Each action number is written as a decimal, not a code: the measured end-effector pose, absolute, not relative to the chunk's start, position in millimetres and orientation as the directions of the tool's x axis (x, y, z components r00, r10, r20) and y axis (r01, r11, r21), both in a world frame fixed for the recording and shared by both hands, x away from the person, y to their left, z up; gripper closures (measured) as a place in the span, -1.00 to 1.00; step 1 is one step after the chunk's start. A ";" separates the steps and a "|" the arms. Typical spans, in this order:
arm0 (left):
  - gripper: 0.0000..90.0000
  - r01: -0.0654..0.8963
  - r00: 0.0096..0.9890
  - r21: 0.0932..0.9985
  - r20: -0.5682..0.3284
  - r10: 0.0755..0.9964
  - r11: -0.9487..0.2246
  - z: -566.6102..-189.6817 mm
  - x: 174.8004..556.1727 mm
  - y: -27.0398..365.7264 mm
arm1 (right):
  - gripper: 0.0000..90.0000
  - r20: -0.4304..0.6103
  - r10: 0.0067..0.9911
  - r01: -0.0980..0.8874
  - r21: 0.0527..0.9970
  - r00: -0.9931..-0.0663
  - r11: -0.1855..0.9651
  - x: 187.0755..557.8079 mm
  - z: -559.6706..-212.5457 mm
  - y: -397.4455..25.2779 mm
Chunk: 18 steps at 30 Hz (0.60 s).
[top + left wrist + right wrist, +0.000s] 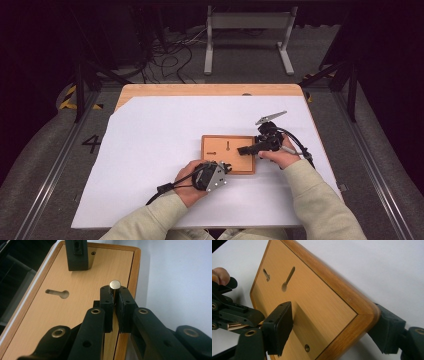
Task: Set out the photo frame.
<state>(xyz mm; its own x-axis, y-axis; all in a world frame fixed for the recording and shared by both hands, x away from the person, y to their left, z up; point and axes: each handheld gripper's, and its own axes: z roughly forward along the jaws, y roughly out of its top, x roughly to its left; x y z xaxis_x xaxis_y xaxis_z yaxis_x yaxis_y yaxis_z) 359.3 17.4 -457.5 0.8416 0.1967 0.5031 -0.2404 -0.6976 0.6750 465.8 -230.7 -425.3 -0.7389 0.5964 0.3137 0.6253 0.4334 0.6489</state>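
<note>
A small wooden board with two keyhole-shaped slots lies on the white sheet. My right gripper is shut on its right edge: in the right gripper view, one jaw presses the board's top face and the other sits under its corner. At the board's near right edge, my left gripper is shut on a short brass pin that stands upright between the pads. The left gripper sits at the near side in the high view. The pin also glints at the left.
A white sheet covers most of the wooden table. A small hole sits near the board's clamped corner. Beyond the table stand a metal frame and loose cables on the floor.
</note>
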 end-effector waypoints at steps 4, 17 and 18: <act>0.84 -0.217 0.859 0.686 0.473 0.199 -0.694 -456.4 360.0 18.7 | -0.35 0.297 0.596 0.615 0.652 -0.746 0.444 464.3 -421.8 -231.5; 0.27 0.025 0.932 0.798 0.199 0.303 -0.602 -441.4 355.2 64.2 | -0.27 0.200 0.581 0.541 0.675 -0.789 0.502 451.6 -409.4 -230.3; 0.24 0.033 0.933 0.807 0.186 0.308 -0.589 -439.7 354.9 70.0 | -0.27 0.190 0.580 0.533 0.677 -0.792 0.507 449.9 -408.0 -229.9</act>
